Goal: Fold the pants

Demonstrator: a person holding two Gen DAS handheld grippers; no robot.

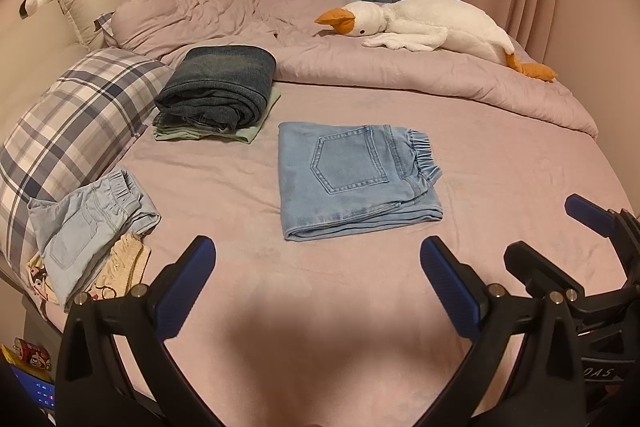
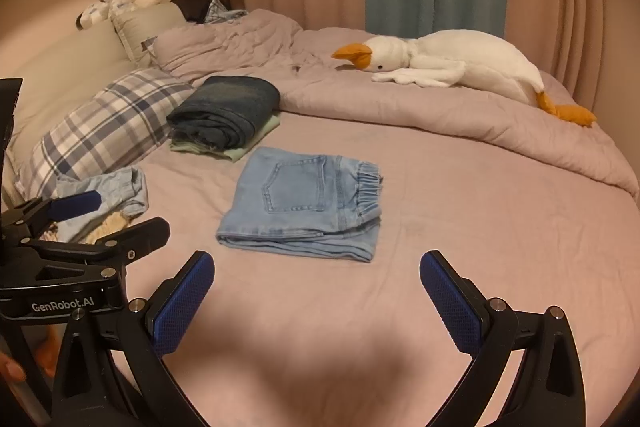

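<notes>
The folded light-blue pants [image 1: 356, 183] lie flat on the bed [image 1: 320, 287], just in front of the dark folded jeans [image 1: 218, 89] and ahead of both tongs. Their long axis runs side to side (waistband on the right). The left tongs [image 1: 318, 267] and right tongs [image 2: 316, 279] are spread and empty, apart from the cloth; the left sits more squarely before it.
</notes>
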